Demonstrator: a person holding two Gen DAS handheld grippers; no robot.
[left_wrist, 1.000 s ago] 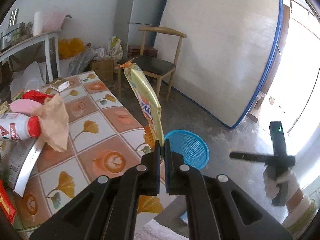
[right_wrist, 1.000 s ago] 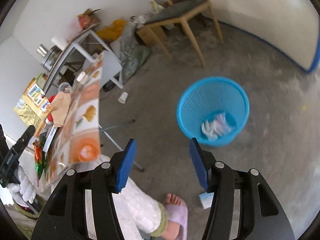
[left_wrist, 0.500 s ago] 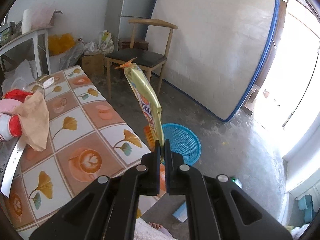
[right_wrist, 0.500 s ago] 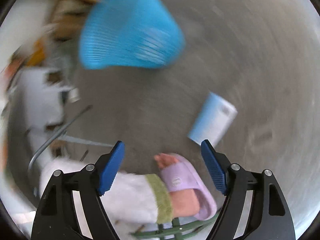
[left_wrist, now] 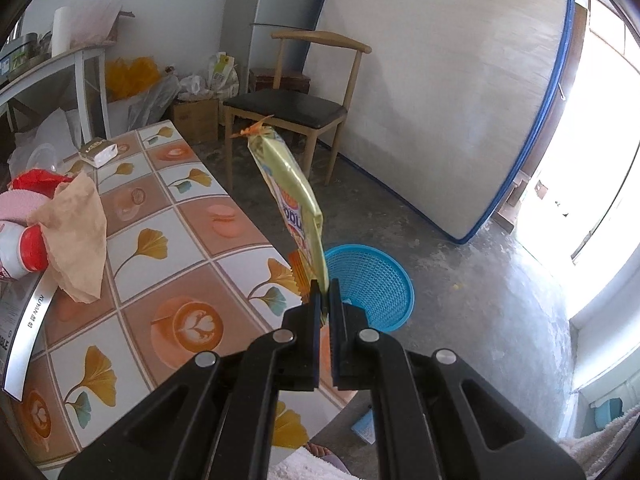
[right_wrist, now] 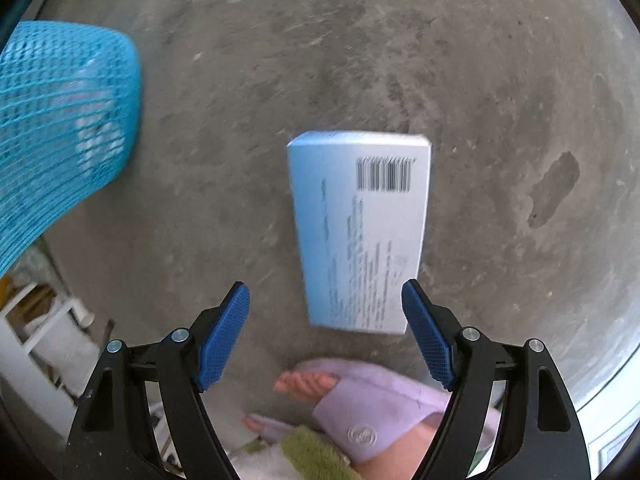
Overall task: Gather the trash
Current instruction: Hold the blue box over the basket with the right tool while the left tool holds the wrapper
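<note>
1. Left gripper [left_wrist: 325, 292]: jaws fully closed, pinching the bottom edge of a yellow snack wrapper [left_wrist: 294, 196]. The wrapper stands up and leans away from the camera, with its crimped orange end on top.
2. Landmark is the blue mesh basket [left_wrist: 370, 280]. In the left wrist view it sits on the concrete floor [left_wrist: 460, 300], just past the corner of the tiled table [left_wrist: 192, 264]. The held wrapper is in front of the basket's near rim and overlaps it in the picture. It is above the basket, not inside.
3. Right gripper [right_wrist: 325, 326]: jaws wide apart, blue pads [right_wrist: 222, 340] clear on both sides, nothing gripped. It points steeply down at the floor.
4. A light blue carton [right_wrist: 360, 232] lies flat on the floor with its barcode face up, to the right of the basket [right_wrist: 60, 128] and apart from it. Its near end sits between the right gripper's fingertips in the picture. The pads are not touching it. The frame is motion-blurred, so the height above the carton is unclear.
5. Something pale shows through the basket mesh in the right wrist view. It is too blurred to identify.
6. The person's foot in a lilac slipper [right_wrist: 384, 412] is on the floor just below the carton's near end, on the side away from the basket.
7. More trash lies on the table, well left of the basket: crumpled brown paper [left_wrist: 76, 236], a white bottle with a red cap [left_wrist: 20, 248], a red wrapper [left_wrist: 36, 182] and a small box [left_wrist: 98, 152] at the far end.
8. A wooden chair [left_wrist: 296, 108] with a dark seat stands behind the basket. A mattress [left_wrist: 440, 92] with blue piping leans on the wall behind that.
</note>
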